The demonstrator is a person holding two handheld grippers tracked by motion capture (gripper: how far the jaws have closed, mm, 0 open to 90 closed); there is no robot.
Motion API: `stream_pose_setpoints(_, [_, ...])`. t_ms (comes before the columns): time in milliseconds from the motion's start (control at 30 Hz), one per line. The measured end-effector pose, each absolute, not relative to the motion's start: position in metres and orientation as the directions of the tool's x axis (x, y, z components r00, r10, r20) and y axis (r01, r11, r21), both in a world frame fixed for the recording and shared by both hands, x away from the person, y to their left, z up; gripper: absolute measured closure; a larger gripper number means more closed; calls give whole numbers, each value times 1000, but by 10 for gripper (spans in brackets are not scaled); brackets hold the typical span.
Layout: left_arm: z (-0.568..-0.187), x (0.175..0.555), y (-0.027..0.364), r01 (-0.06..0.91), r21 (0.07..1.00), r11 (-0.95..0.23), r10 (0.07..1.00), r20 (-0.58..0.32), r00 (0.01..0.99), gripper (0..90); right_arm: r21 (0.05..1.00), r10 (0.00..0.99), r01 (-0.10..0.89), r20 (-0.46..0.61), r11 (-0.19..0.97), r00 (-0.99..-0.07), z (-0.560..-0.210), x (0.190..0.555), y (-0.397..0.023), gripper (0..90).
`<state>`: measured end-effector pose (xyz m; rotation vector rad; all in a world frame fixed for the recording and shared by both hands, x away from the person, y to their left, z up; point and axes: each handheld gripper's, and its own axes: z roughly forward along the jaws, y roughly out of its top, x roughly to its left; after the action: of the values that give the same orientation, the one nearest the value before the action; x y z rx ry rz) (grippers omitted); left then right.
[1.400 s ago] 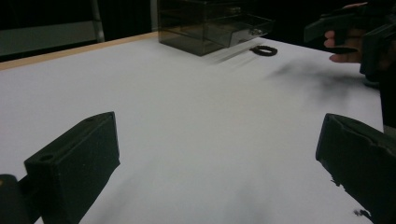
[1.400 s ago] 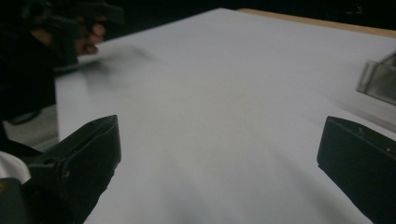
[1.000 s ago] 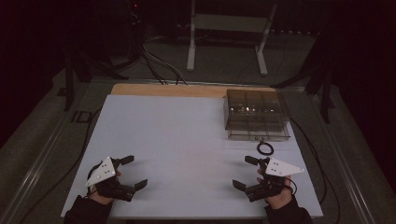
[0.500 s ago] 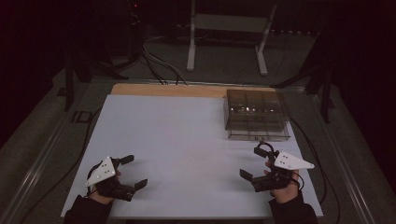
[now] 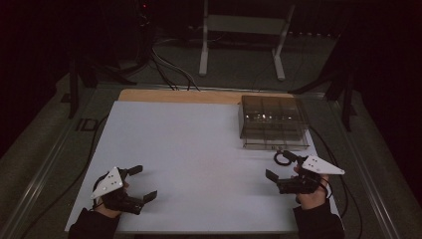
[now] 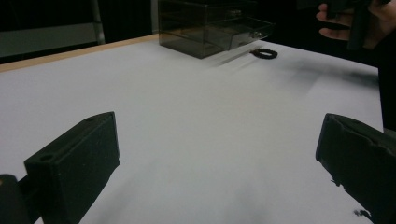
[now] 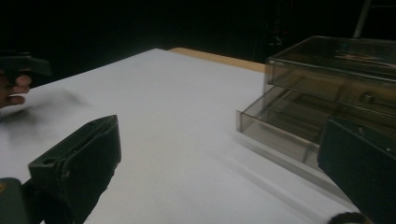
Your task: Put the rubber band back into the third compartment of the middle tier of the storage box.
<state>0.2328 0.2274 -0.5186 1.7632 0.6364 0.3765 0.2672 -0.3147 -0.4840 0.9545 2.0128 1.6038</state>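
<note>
Holding my right claw wide apart, empty, near right of the table. Far finger sits just beside the black ring; can't tell if touching. Ring lies flat on the table, right in front of the open bottom drawer of the smoked box.

Step, my read: reaching for the ring, grasp not made. Next move: tip the fingers down to straddle the ring, close, lift, drop it in the drawer.

Right hand low, claw angled far-left. Left claw also wide apart, empty, parked low at near left, well apart from the ring.
</note>
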Motion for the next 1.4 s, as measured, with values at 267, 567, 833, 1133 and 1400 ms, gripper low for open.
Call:
stream_pose_setpoints(267, [-519,232,228,223,957,-187,596,-70,800,3,952,759,286,109,106,-642,-487,275,-326,0])
stream_pose_setpoints(567, [-518,233,228,223,957,-183,597,-72,799,3,949,804,300,106,93,-585,-489,281,-337,0])
stream_pose_setpoints(833, [-519,232,227,220,957,-187,593,-68,802,3,944,830,319,110,85,-546,-491,286,-344,0])
stream_pose_setpoints(1133, [-517,231,227,218,959,-183,595,-68,800,3,930,864,360,115,80,-489,-496,291,-352,0])
stream_pose_setpoints(1400, [-518,232,227,222,957,-187,591,-71,804,3,909,895,406,101,95,-435,-503,297,-356,0])
